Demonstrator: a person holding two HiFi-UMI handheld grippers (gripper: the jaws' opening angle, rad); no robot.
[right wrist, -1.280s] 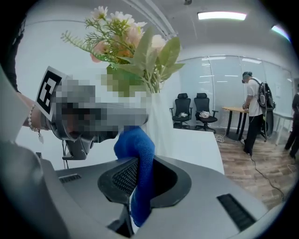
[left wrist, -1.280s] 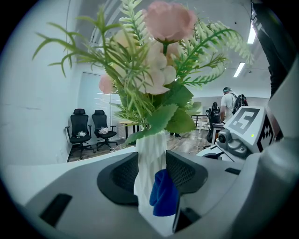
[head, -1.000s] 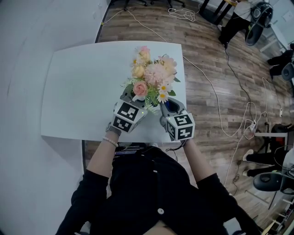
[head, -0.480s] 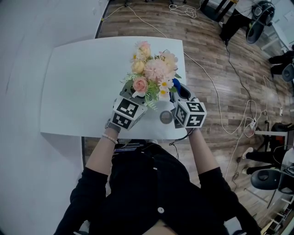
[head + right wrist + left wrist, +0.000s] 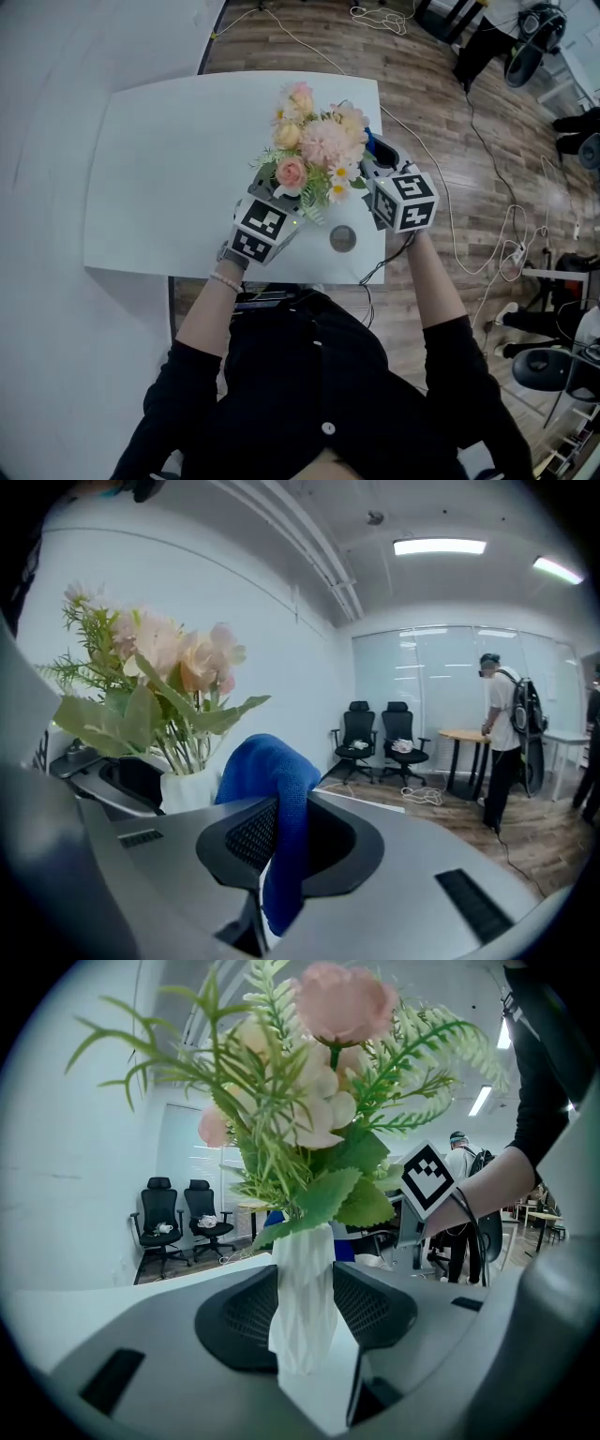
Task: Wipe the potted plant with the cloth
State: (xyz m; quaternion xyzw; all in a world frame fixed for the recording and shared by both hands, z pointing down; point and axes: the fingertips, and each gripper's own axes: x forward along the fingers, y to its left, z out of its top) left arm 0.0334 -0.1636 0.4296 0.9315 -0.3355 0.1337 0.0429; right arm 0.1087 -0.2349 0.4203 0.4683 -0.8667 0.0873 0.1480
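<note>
Cloth point(image 5: 269, 772) in right claw point(image 5: 373, 156) climbed beside plant point(image 5: 314, 155).

Vase point(image 5: 302, 1307) white, matt, faceted; cloth point(image 5: 272, 780) blue, soft terry; table point(image 5: 159, 169) smooth white; floor point(image 5: 422, 66) wood plank.

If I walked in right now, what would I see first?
The big bunch of pink and peach flowers near the white table's front right edge. The left gripper squeezes its white vase, and just right of the flowers the right gripper pinches a bright blue cloth.
</note>
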